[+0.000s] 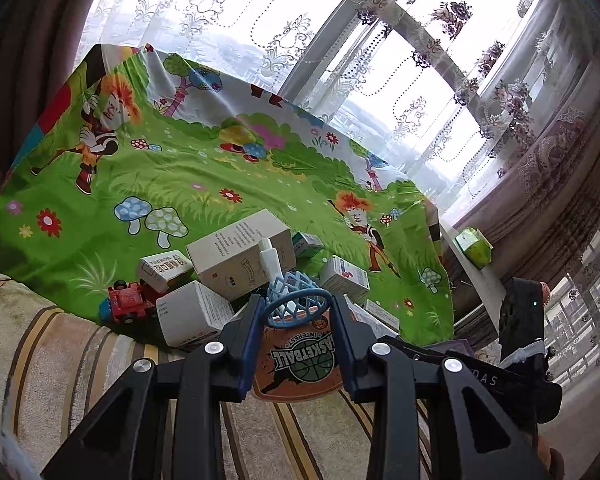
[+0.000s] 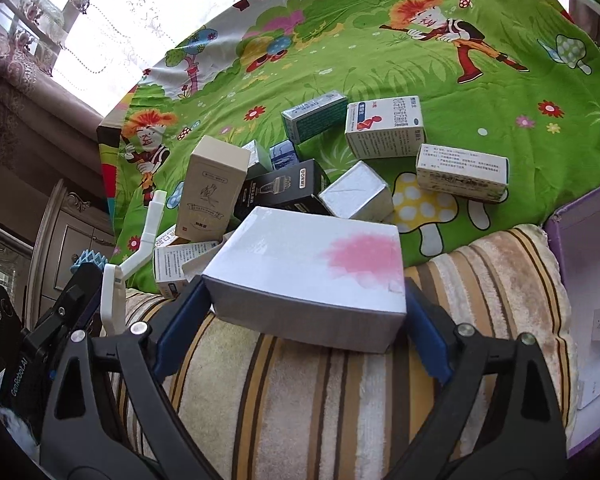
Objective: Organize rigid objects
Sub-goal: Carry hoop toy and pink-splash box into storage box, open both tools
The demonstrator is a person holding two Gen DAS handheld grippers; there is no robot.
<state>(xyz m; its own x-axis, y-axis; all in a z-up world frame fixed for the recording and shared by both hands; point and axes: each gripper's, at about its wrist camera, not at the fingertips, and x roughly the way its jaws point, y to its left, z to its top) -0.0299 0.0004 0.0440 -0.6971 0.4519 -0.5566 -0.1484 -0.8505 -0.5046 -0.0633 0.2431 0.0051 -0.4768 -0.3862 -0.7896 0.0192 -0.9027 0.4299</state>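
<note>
Left wrist: left tongs [image 1: 296,320] pinching basketball hoop [image 1: 296,344]; right tongs [image 2: 304,300] clamping white box [image 2: 312,276].

A heap of boxes [image 2: 300,168] lies on the cartoon sheet [image 2: 380,60]. Nearer than the heap, a striped blanket [image 2: 320,400] overlaps the sheet's edge. Left of the heap sits a toy truck [image 1: 126,300].

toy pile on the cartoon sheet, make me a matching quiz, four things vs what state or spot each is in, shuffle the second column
Things:
1. toy basketball hoop
2. white box with pink patch
3. red toy truck
4. black DORMI box

States or spots:
A. lying in the pile behind the beige upright box
B. clamped between the left gripper fingers
C. gripped between the right gripper fingers
D. sitting at the sheet's edge by the striped cushion

Pairs: 1-B, 2-C, 3-D, 4-A
</note>
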